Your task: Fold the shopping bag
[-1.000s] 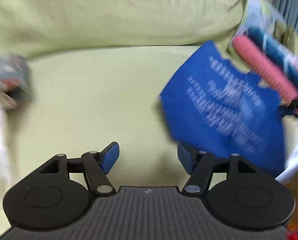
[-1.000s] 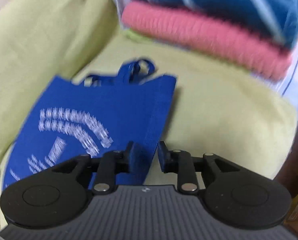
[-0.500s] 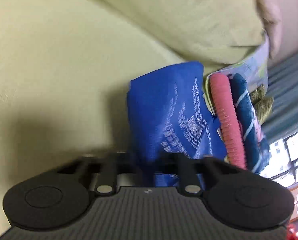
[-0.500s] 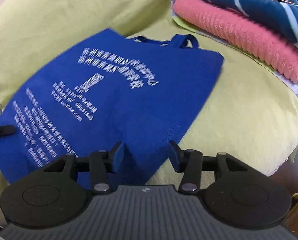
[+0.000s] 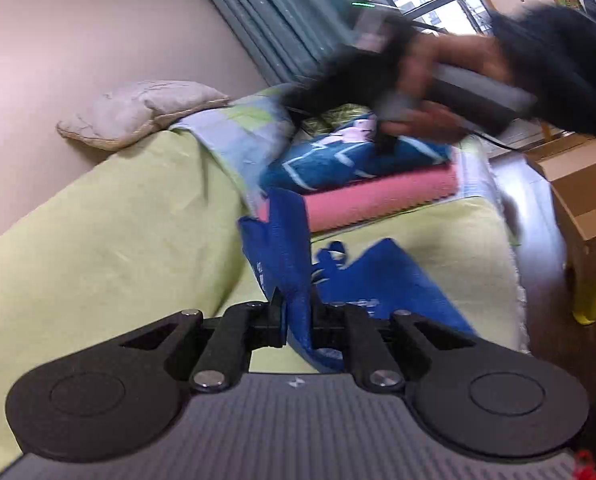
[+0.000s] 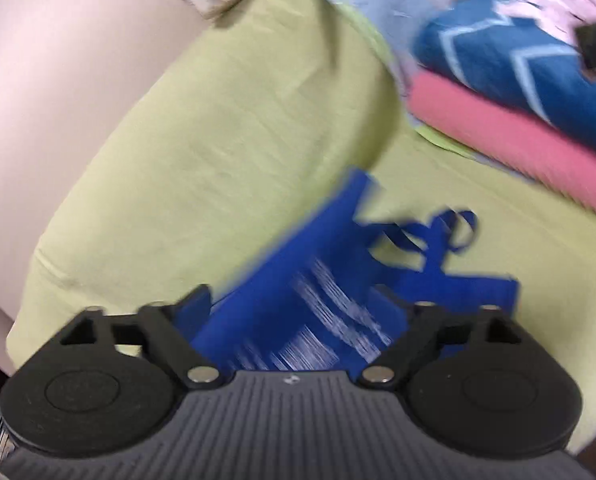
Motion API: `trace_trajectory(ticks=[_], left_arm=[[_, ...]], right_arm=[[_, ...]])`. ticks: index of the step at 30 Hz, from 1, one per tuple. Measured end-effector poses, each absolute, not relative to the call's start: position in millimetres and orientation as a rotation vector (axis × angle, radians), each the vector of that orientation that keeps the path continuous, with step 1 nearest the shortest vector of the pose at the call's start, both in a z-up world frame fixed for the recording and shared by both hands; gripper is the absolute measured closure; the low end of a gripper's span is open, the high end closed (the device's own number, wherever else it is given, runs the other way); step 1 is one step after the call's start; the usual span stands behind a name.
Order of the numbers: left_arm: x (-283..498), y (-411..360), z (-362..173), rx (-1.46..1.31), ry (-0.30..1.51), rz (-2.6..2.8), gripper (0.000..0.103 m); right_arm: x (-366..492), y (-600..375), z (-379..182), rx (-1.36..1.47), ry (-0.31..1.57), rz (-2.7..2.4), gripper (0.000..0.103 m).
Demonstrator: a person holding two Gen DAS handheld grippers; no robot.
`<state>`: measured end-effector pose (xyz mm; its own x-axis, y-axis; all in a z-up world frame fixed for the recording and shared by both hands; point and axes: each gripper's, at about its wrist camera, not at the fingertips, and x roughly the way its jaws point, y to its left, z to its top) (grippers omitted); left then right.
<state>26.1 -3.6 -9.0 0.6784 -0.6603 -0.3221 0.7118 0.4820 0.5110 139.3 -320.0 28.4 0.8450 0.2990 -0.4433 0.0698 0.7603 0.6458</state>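
Observation:
A blue shopping bag (image 5: 382,280) with white print lies on the yellow-green sofa seat, its handles (image 6: 454,232) toward the folded blankets. My left gripper (image 5: 295,312) is shut on a lifted edge of the bag, which stands up as a blue flap (image 5: 289,232) between the pads. My right gripper (image 6: 298,300) hovers above the bag (image 6: 322,280) with its jaws opening wide and nothing pressed between them. In the left wrist view the right gripper appears blurred in a hand (image 5: 438,92) above the blankets.
A folded pink blanket (image 5: 378,196) under a dark blue patterned one (image 5: 350,160) sits at the sofa's far end. A beige cushion (image 5: 137,108) rests on the sofa back (image 6: 237,112). A cardboard box (image 5: 578,184) stands past the seat's right edge.
My left gripper shut on the bag's edge, rolled and lifted it. My right gripper let go of the bag, opened wide and rose above it.

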Motion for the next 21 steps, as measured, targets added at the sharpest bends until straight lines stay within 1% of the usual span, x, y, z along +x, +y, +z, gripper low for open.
trace_trajectory(ticks=[1,3,4,5,6,7,8,11,13,16,18,21], left_arm=[[23.8,-5.5,-12.7,0.652,0.094,-0.839,0.095],[20.6,-4.5,-17.3,0.613,0.114,-0.837,0.095],[19.6,-1.1,-18.6,0.585,0.132,-0.839,0.095],[19.2,1.7,-20.3,0.560,0.151,-0.835,0.094],[21.1,2.3,-22.5,0.545,0.173,-0.826,0.094],[24.6,2.1,-25.4,0.538,0.194,-0.814,0.094],[27.8,4.4,-29.2,0.536,0.212,-0.796,0.094],[43.1,11.7,-35.6,0.521,0.256,-0.731,0.095],[57.6,23.9,-34.1,0.514,0.266,-0.660,0.096],[86.7,47.9,-16.1,0.499,0.226,-0.530,0.096],[108.5,62.1,3.2,0.494,0.179,-0.442,0.096],[129.9,80.8,42.0,0.517,0.067,-0.325,0.096]], right_arm=[[149.2,-320.0,35.9,0.696,0.579,0.142,0.010],[172.3,-317.0,28.1,0.679,0.694,0.069,0.014],[184.0,-316.6,14.8,0.690,0.770,0.034,0.023],[195.4,-316.0,1.7,0.700,0.844,0.000,0.048],[198.0,-311.5,-3.2,0.726,0.837,0.024,0.064],[200.6,-307.0,-8.1,0.753,0.830,0.047,0.087],[203.2,-302.5,-12.9,0.779,0.822,0.071,0.101],[211.1,-288.8,-27.2,0.856,0.798,0.142,0.101],[218.2,-266.0,-6.9,0.827,0.733,0.187,0.101],[233.5,-232.9,32.2,0.790,0.628,0.257,0.101],[239.6,-212.3,62.9,0.787,0.530,0.319,0.101],[233.4,-191.8,111.3,0.796,0.334,0.408,0.101]])
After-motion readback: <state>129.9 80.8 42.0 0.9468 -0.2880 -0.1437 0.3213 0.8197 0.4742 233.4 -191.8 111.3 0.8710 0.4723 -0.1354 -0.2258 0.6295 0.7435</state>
